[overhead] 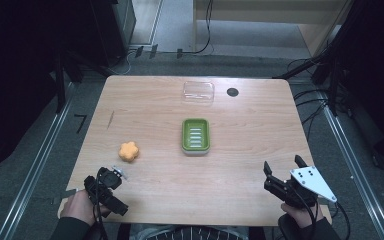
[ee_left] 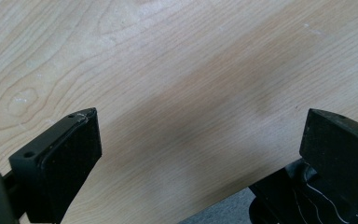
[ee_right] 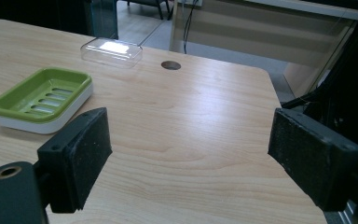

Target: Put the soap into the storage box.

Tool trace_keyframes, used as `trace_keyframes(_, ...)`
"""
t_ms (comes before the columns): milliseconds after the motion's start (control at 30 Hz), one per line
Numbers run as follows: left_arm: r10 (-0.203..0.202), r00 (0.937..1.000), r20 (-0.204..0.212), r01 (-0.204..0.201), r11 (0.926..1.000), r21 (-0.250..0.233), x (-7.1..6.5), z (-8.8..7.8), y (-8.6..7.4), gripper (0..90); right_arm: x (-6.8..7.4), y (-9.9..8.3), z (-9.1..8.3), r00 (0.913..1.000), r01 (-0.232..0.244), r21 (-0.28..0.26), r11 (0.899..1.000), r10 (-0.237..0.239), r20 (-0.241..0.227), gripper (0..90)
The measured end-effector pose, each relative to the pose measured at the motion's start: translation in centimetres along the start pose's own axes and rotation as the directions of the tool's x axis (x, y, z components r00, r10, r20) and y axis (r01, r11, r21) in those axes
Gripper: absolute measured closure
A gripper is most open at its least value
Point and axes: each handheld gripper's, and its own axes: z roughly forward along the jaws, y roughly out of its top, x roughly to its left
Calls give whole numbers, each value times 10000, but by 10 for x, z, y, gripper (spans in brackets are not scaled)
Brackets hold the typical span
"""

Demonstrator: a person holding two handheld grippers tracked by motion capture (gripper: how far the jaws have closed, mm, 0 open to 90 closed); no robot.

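The left gripper (overhead: 114, 176), wide open and empty, should straddle the orange soap (overhead: 128, 151) squarely before closing gently.

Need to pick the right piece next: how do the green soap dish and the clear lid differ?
The green soap dish is opaque, with a slotted floor and white base; the clear lid is see-through and plain. The dish sits mid-table, the lid near the far edge beside the dark hole. Both are rounded rectangles lying flat, untouched.

left tool (ee_left: 200, 154) cut by frame bottom, person's forearms cut off
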Motion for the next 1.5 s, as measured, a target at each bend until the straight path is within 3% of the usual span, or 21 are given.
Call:
trace_keyframes(433, -64, 9999, -126, 63, 9999, -115, 0, 0, 4, 0, -5, -2, -1, 9998, -188, -40, 9998, 188, 50, 137)
trace_keyframes(633, -19, 9999, -146, 16, 9997, -259, 3, 0, 5, 0, -1, -1, 0, 10000, 0, 15, 10000, 0, 33, 137)
trace_keyframes(900, 31, 9999, 97, -28, 9996, -281, 6, 3, 16, 0, -1, 0, -2, 9999, -107, 19, 9999, 107, 103, 137)
trace_keyframes(1100, -155, 9999, -14, 154, 9984, -542, 14, -1, 24, 0, 0, 0, 0, 10000, -9, 42, 10000, 9, 35, 137)
trace_keyframes(1267, -555, 9985, -20, 552, 9952, -814, 25, -2, 29, 0, 1, 0, 0, 10000, 48, -6, 10000, -48, -13, 137)
trace_keyframes(1500, -648, 9979, 19, 647, 9931, -977, 33, -2, 41, 0, 1, 0, 0, 10000, 55, 51, 10000, -55, 13, 137)
